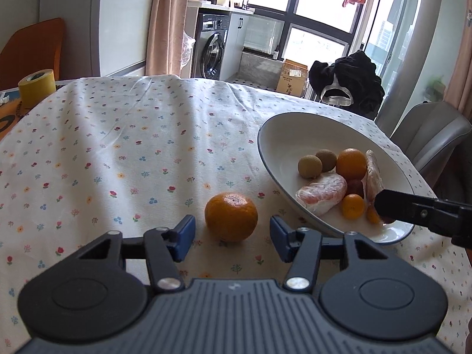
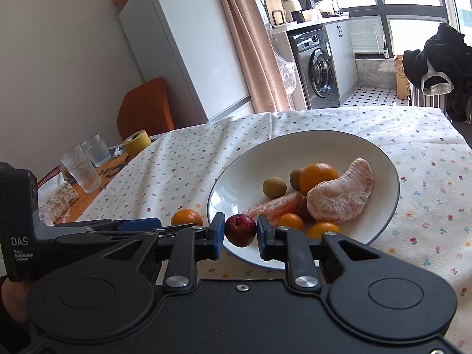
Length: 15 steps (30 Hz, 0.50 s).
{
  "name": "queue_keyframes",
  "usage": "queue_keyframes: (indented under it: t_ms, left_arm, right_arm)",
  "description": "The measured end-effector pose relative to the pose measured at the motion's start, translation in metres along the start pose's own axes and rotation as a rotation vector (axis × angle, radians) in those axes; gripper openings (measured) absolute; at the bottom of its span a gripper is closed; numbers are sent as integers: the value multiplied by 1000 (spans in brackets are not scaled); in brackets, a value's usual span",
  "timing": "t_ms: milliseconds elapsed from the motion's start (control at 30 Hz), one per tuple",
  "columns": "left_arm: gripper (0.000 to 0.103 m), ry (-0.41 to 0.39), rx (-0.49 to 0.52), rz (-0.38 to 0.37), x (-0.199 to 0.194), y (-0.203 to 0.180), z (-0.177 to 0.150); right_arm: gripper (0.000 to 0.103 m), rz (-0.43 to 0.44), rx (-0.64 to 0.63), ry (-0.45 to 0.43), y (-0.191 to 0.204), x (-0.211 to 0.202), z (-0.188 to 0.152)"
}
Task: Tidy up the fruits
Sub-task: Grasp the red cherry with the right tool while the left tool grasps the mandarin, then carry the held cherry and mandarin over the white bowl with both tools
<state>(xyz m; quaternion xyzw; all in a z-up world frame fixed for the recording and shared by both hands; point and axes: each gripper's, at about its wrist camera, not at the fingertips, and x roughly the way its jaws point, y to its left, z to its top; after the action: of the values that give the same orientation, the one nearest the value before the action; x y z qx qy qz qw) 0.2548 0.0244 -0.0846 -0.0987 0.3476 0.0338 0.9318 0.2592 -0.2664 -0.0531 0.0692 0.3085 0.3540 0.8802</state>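
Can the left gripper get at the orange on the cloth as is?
Probably yes. The orange sits alone on the tablecloth between the left gripper pads, not yet touched. The bowl stands clear to its right.

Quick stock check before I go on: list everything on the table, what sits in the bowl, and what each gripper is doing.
bowl: 1, white, on the floral tablecloth
pomelo pieces: 2, peeled pink, in bowl
orange fruits in bowl: 3, one large, two small
brown round fruits: 2, in bowl
loose orange: 1, on cloth beside bowl
tape roll: 1, yellow, table's far end
glasses: 2, clear, near tape
red fruit: 1, dark red, over bowl's near rim
left gripper: open, pads flank the loose orange without touching
right gripper: shut on the red fruit
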Motion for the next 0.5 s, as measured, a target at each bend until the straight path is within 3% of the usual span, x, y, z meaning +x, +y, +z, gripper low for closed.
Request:
queue_keyframes:
  t_ms: [67, 500]
  left_arm:
    - [38, -4, -6, 0, 1, 1, 0]
    - [37, -45, -24, 0, -25, 5, 4]
  right_arm:
    - [21, 6, 12, -8, -4, -1, 0]
    - [23, 2, 30, -17, -9, 5, 1]
